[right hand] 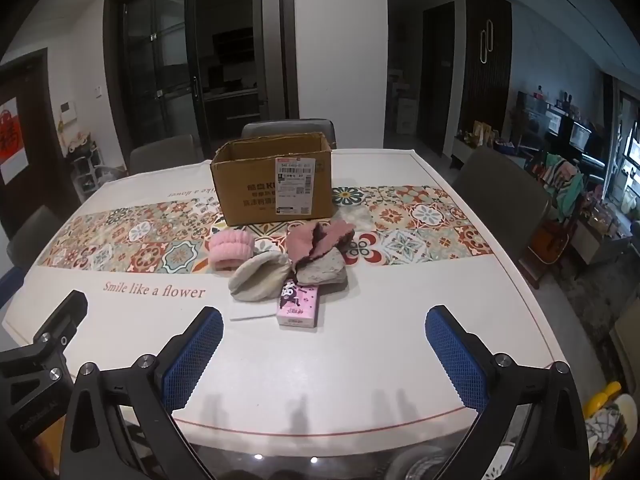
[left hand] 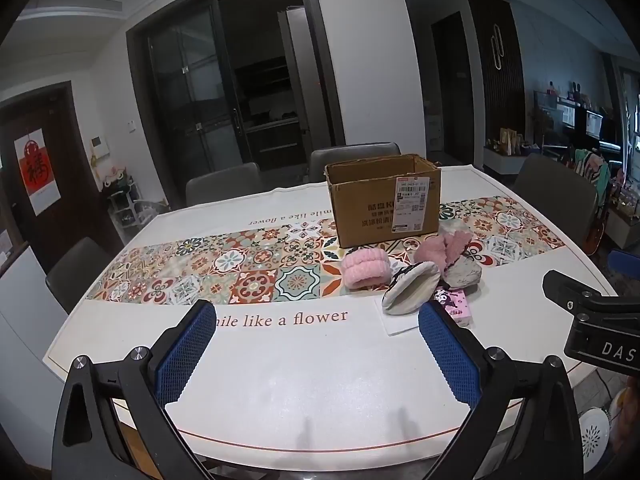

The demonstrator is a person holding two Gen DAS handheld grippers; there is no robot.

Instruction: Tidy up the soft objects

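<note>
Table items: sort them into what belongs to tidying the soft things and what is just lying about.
For the job:
pink headband
beige pouch
pink fluffy cloth
grey cloth
cardboard box

Lying about:
tissue pack
white paper
chairs

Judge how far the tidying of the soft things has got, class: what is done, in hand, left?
Done: nothing visible; what shows of the cardboard box holds nothing. In hand: nothing; the left gripper and right gripper hang open above the table. Left: the pink headband, beige pouch, pink-and-grey cloths and tissue pack.
</note>
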